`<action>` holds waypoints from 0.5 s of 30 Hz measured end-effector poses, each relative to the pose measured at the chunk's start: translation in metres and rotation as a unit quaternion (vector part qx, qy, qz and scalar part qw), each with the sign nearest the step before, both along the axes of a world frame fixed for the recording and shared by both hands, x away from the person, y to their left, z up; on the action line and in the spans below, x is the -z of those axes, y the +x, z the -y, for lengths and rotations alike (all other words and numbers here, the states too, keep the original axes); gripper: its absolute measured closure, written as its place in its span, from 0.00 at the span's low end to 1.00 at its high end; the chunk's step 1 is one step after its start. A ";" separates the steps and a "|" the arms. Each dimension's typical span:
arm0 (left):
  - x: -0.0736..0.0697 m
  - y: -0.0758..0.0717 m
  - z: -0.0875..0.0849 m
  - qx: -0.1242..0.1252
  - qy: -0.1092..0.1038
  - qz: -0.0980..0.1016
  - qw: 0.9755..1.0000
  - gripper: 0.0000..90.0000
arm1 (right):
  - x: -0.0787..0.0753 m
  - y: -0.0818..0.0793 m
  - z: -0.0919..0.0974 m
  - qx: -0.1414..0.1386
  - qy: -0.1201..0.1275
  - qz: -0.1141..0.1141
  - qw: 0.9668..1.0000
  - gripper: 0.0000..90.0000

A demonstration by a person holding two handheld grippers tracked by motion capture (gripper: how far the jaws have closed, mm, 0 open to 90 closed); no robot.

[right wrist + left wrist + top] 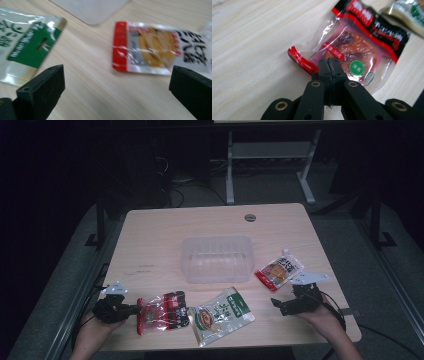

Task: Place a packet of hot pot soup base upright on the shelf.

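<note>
A: Red snack packet (162, 312) – where on the table (150, 240)?

B: Near edge, about seven o'clock from the clear plastic tub (217, 258), just beside the green-topped packet (220, 315)

A: And the left gripper (329, 65)?

B: Jaws pressed together on the packet's clear edge, at nine o'clock of it

A: The right gripper (116, 85)?

B: Jaws wide apart, nothing between them; the red-and-white packet (278, 269) lies at eleven o'clock of it
</note>
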State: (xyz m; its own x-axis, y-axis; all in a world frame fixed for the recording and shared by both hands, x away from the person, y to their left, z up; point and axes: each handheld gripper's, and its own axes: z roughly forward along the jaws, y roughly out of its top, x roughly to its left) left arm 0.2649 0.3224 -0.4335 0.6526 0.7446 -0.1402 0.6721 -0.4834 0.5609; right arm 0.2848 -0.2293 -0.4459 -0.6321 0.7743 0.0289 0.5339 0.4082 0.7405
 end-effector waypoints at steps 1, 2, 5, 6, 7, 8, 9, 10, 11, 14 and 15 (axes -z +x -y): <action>0.002 0.000 0.000 0.001 0.003 -0.002 1.000 0.99 | -0.002 0.000 -0.003 -0.007 0.000 0.003 1.000 0.00; 0.003 0.000 0.000 0.001 0.006 -0.004 1.000 0.99 | -0.003 0.000 -0.007 -0.013 0.003 0.003 1.000 0.00; 0.005 0.000 0.000 0.000 0.007 -0.008 1.000 0.99 | -0.007 0.001 -0.018 -0.036 0.010 0.007 0.999 0.00; 0.005 0.000 0.000 0.000 0.008 -0.010 1.000 0.99 | -0.009 0.001 -0.022 -0.041 0.013 0.006 0.999 0.00; 0.005 0.000 0.000 0.001 0.013 -0.015 1.000 0.99 | -0.010 0.002 -0.026 -0.050 0.016 0.006 0.999 0.00; 0.006 0.000 -0.001 0.002 0.016 -0.014 1.000 0.99 | -0.012 0.003 -0.031 -0.058 0.020 0.006 0.998 0.00; 0.007 0.000 -0.001 0.000 0.018 -0.014 1.000 0.99 | -0.013 0.004 -0.036 -0.066 0.024 0.005 0.998 0.02; 0.008 0.000 -0.002 -0.002 0.019 -0.016 1.000 0.99 | -0.014 0.004 -0.040 -0.074 0.029 0.004 0.997 0.04; 0.009 0.000 -0.003 -0.003 0.018 -0.018 1.000 0.99 | -0.016 0.005 -0.047 -0.084 0.032 0.006 0.996 0.04; 0.010 0.000 -0.005 -0.004 0.018 -0.021 1.000 0.99 | -0.019 0.005 -0.061 -0.106 0.034 0.009 0.994 0.04; 0.012 0.001 -0.006 -0.006 0.016 -0.024 1.000 1.00 | -0.020 0.005 -0.066 -0.115 0.037 0.009 0.993 0.04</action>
